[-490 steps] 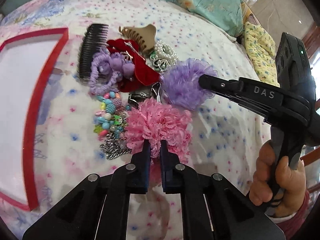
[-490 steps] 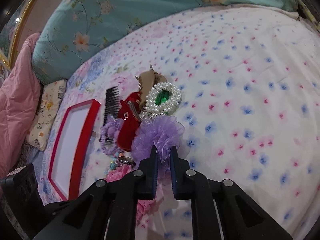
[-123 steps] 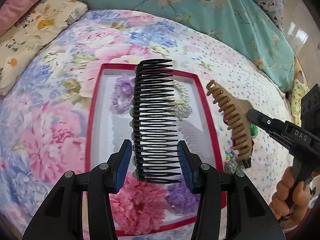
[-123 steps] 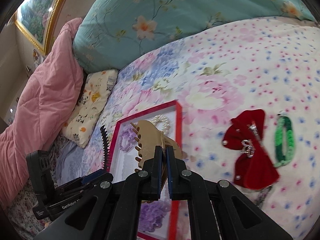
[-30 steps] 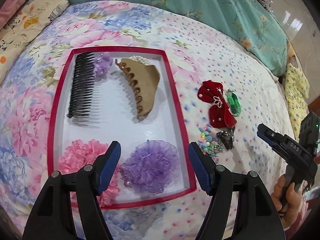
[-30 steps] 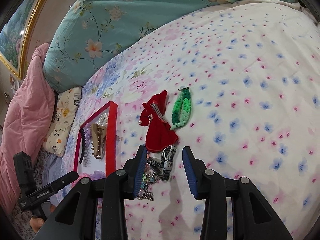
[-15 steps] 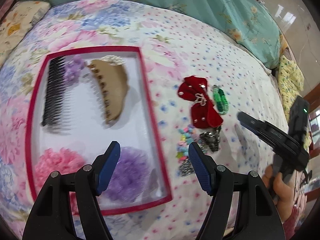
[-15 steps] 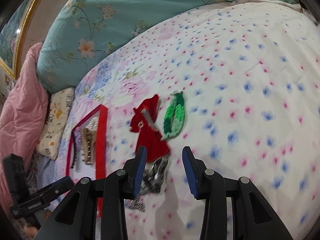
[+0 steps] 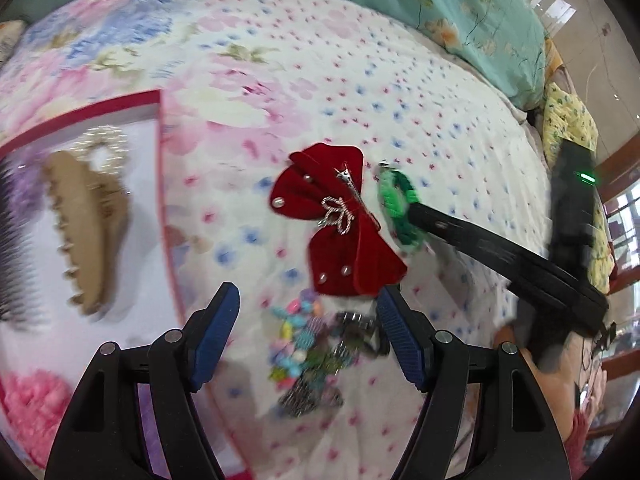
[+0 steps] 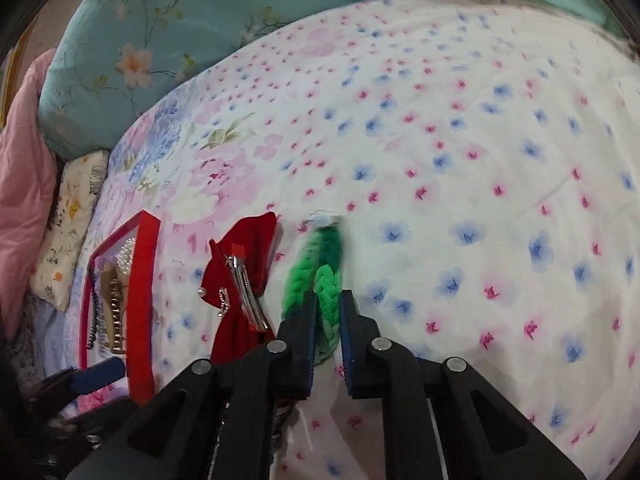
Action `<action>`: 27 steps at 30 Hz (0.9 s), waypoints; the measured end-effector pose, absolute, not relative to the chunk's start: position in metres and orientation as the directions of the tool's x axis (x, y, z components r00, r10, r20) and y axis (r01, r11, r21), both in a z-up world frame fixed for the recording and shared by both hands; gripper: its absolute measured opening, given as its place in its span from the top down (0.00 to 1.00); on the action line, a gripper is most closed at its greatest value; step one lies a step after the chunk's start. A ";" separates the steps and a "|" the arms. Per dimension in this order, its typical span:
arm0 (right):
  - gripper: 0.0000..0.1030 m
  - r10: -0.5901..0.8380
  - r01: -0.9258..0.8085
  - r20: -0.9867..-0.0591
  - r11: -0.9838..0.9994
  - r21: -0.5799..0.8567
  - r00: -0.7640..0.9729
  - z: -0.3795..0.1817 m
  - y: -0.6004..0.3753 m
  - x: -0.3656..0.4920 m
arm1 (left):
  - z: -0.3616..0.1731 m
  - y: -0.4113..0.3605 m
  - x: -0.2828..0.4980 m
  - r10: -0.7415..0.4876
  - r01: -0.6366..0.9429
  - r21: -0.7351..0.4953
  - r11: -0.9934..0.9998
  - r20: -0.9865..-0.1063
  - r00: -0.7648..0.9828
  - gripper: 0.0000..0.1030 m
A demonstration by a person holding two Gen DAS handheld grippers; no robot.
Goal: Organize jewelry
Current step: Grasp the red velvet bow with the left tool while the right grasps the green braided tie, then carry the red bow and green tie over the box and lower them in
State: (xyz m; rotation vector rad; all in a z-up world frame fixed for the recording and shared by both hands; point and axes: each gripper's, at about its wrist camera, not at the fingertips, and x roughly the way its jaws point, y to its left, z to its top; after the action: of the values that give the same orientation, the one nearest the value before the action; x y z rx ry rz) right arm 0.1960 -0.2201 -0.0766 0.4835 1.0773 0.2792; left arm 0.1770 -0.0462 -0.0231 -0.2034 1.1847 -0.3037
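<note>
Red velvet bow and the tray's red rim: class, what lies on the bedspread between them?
Nothing: between the red velvet bow and the tray rim only bare flowered bedspread shows, clearest in the left wrist view; the right wrist view agrees.

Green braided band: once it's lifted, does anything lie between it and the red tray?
Yes. The red velvet bow lies on the bedspread between the green braided band and the red tray. The right gripper must carry it over the bow.

Red velvet bow clip, green braided bracelet, red-rimmed white tray, pink-and-blue floral white bedsheet, teal floral pillow.
</note>
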 end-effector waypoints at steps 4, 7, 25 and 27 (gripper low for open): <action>0.90 0.453 0.038 -0.734 0.839 0.543 0.505 -0.061 -0.243 0.179 | -0.043 -0.063 0.201 -0.344 0.099 -0.329 0.939 -0.892 0.295 0.29; 0.90 0.458 0.055 -0.711 0.820 0.570 0.533 -0.052 -0.258 0.168 | -0.052 -0.074 0.213 -0.352 0.079 -0.344 0.936 -0.893 0.281 0.29; 0.90 0.532 0.036 -0.617 0.740 0.672 0.580 -0.025 -0.275 0.142 | -0.026 -0.081 0.200 -0.301 0.144 -0.266 0.953 -0.876 0.376 0.63; 0.90 0.545 0.018 -0.611 0.737 0.675 0.574 -0.022 -0.269 0.137 | -0.017 -0.069 0.190 -0.308 0.138 -0.275 0.951 -0.869 0.388 0.63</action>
State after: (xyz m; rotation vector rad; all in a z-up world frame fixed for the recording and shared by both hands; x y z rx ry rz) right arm 0.1373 -0.2690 -0.0218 0.6912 0.9208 0.3394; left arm 0.1901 -0.0691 -0.0172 -0.1680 1.1394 -0.2848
